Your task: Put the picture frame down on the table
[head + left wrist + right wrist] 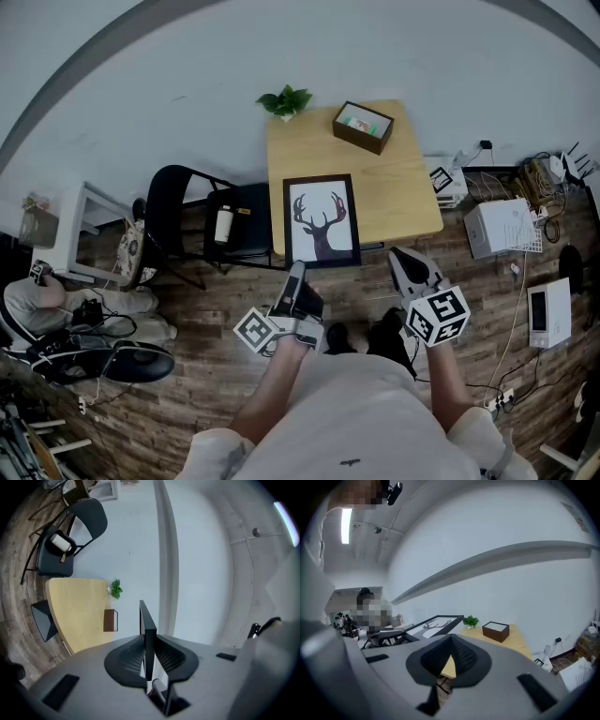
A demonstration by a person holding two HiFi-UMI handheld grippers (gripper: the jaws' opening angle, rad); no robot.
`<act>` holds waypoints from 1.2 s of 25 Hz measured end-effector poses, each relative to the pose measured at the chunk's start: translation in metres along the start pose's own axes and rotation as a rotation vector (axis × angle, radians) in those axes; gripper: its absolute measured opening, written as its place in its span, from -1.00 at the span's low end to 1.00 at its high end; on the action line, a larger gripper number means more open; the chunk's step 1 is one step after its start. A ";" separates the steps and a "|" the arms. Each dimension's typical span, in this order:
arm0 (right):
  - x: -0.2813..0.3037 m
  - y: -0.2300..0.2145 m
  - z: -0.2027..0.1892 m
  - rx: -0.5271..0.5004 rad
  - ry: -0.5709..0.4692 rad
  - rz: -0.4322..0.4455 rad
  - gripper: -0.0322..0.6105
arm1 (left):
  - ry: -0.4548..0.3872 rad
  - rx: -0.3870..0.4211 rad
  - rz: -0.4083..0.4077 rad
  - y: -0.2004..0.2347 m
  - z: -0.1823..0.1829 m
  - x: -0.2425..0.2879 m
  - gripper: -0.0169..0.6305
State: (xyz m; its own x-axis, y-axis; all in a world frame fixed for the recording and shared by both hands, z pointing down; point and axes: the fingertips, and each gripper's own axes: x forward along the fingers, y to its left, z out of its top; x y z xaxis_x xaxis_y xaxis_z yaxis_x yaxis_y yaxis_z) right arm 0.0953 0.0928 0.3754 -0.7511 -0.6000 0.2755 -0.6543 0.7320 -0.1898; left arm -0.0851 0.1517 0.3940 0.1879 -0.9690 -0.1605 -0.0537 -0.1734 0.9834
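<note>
You've got the picture frame (322, 222) clamped in your L gripper (296, 273) by its near edge; in the left gripper view the L jaws pinch the black frame edge-on, one pad on each face, w/ the frame rising straight up btwn them. Deer print faces up toward the head cam; the frame sits over the near-left part of the table (403, 192), its near edge overhanging the table's front edge. From the right gripper view it looks raised and tilted above the tabletop; whether its far edge touches the wood, I can't tell.

Your R gripper (400, 258) hangs to the right of the frame, at the table's front edge, apart from the frame; its jaws are closed tip to tip w/ nothing in them, only a sliver of tabletop showing through the gap behind the tips.

Far side of the table: small green plant (285, 101) at the back-left corner; dark brown box (363, 127) just to its right; both well apart from the frame. Black chair (187, 220) stands left of the table; white bottle (223, 225) on its seat.
</note>
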 end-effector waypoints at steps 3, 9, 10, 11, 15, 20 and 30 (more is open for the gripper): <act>0.003 0.012 -0.001 -0.003 0.001 0.003 -0.90 | 0.003 -0.014 0.001 -0.004 0.009 -0.007 -0.75; 0.007 0.020 0.003 -0.008 -0.004 -0.005 -0.90 | 0.012 -0.012 -0.007 -0.005 0.015 -0.013 -0.75; 0.008 0.021 0.003 -0.004 -0.007 -0.009 -0.90 | 0.016 -0.012 -0.007 -0.005 0.016 -0.014 -0.75; 0.009 0.023 0.003 0.005 -0.013 -0.014 -0.90 | 0.019 -0.012 -0.005 -0.004 0.017 -0.015 -0.75; 0.007 0.028 0.001 0.050 -0.042 -0.032 -0.90 | 0.025 -0.024 -0.003 -0.002 0.017 -0.021 -0.75; 0.004 0.034 0.000 0.051 -0.041 -0.043 -0.90 | 0.039 -0.017 -0.008 -0.003 0.017 -0.027 -0.75; -0.004 0.046 -0.011 0.055 -0.022 -0.060 -0.90 | 0.066 -0.043 -0.012 0.000 0.013 -0.037 -0.75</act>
State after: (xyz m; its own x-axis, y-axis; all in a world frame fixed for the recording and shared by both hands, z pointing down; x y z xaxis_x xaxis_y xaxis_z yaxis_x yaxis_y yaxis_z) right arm 0.0690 0.1326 0.3763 -0.7115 -0.6498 0.2674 -0.7018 0.6760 -0.2248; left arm -0.1046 0.1853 0.3984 0.2530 -0.9527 -0.1682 -0.0089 -0.1762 0.9843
